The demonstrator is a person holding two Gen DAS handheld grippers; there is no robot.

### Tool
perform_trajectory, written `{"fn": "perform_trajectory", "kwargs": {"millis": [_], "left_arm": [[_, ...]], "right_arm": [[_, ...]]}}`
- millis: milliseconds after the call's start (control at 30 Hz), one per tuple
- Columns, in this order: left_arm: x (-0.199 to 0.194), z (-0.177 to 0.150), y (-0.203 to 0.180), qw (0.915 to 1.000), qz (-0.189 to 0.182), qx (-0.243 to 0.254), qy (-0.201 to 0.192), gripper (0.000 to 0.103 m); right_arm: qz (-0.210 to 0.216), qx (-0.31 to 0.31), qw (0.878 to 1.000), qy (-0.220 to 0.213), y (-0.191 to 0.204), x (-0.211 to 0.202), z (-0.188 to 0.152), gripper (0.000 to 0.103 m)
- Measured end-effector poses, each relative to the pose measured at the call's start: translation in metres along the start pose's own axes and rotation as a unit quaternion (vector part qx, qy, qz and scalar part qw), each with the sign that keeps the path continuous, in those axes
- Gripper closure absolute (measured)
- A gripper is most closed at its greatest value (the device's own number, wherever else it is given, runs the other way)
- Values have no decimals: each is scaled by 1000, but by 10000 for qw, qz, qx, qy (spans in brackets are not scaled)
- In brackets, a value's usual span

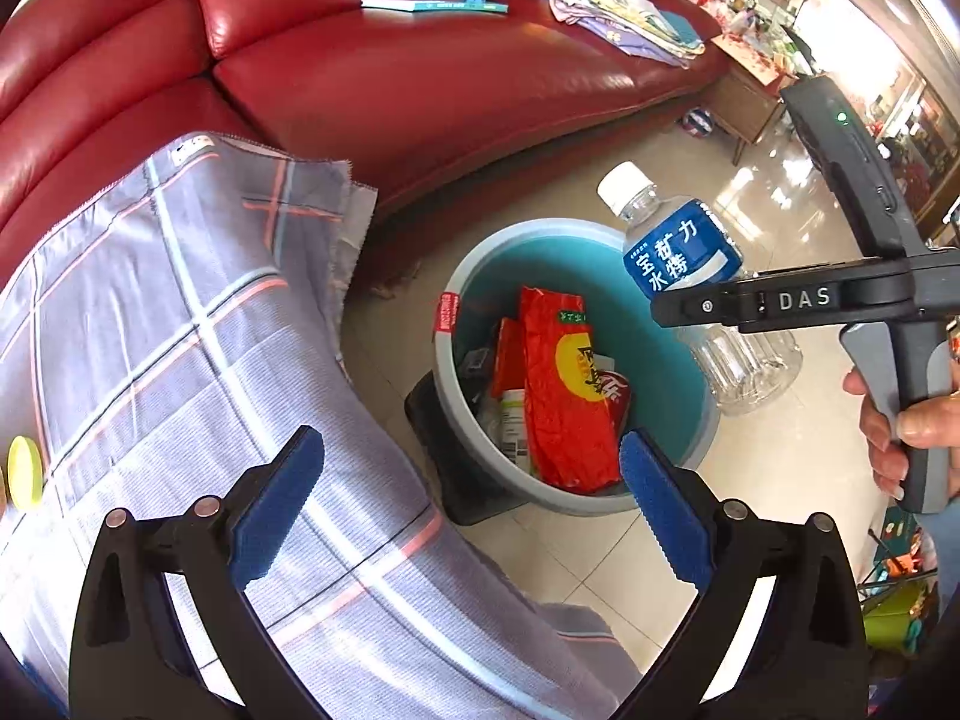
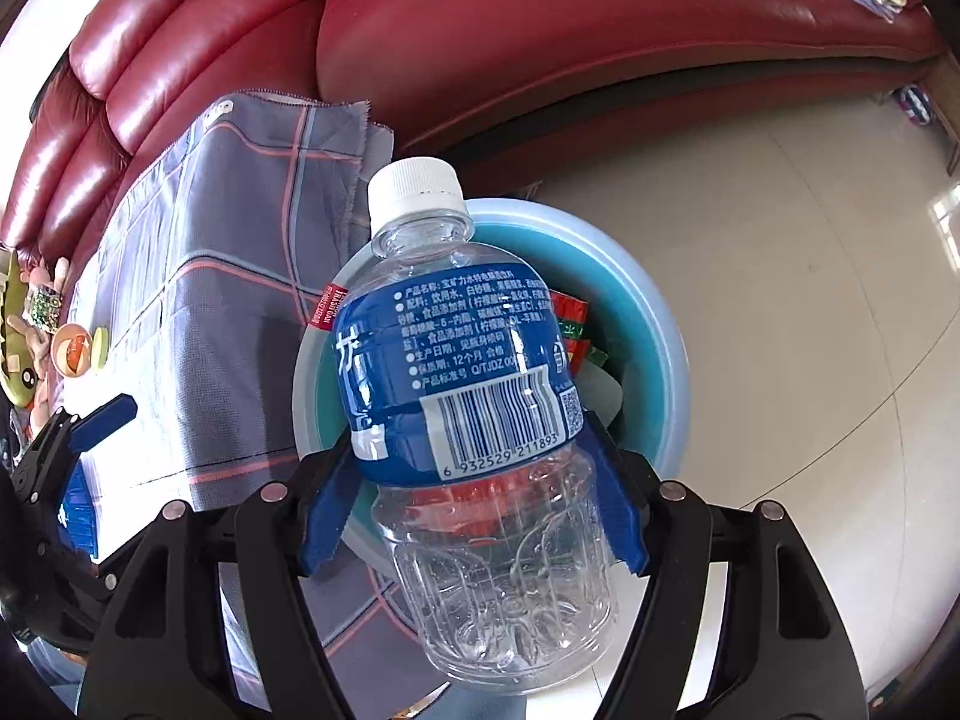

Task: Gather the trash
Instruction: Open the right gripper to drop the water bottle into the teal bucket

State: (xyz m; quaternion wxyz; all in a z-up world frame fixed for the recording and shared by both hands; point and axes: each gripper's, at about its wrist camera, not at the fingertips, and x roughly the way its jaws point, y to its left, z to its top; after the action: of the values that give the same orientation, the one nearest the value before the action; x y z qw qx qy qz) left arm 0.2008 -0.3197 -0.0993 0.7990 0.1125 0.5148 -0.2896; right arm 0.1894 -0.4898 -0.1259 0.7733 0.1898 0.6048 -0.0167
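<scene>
A round bin (image 1: 540, 229) with a grey rim and teal inside stands on the tiled floor. It holds a red wrapper (image 1: 564, 396) and other packaging. My left gripper (image 1: 468, 450) hangs over the bin's near edge, open, with nothing between its blue pads. An empty clear bottle (image 2: 474, 360) with a white cap and blue label is tilted over the bin (image 2: 660, 312), and my right gripper (image 2: 474, 450) is shut on its middle. From the left wrist view the bottle (image 1: 678, 252) hangs above the bin's right rim in the right gripper (image 1: 708, 303).
A red leather sofa (image 1: 420, 78) runs behind the bin, with a book (image 1: 432, 3) and a pile of cloth and papers (image 1: 618, 6) on it. A plaid cloth (image 1: 180, 324) drapes a surface left of the bin. A person's hand (image 1: 900, 426) grips the right handle.
</scene>
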Motion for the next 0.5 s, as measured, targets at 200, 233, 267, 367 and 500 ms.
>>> {"fn": "perform_trajectory", "kwargs": {"millis": [200, 233, 267, 367, 500], "left_arm": [[-7, -2, 8, 9999, -29, -94, -31, 4], [-8, -3, 8, 9999, -37, -93, -38, 4], [-9, -3, 8, 9999, -48, -95, -46, 4], [-10, -5, 9, 9999, -65, -97, -53, 4], [-10, -7, 9, 9999, -71, -103, -37, 4]], "right_arm": [[-119, 30, 9999, -21, 0, -2, 0, 26], [-160, 15, 9999, -14, 0, -3, -1, 26], [-178, 5, 9998, 3, -1, -3, -2, 25], [-214, 21, 9998, 29, -2, -2, -4, 18], [-209, 109, 9997, 83, -5, -1, -6, 16]]}}
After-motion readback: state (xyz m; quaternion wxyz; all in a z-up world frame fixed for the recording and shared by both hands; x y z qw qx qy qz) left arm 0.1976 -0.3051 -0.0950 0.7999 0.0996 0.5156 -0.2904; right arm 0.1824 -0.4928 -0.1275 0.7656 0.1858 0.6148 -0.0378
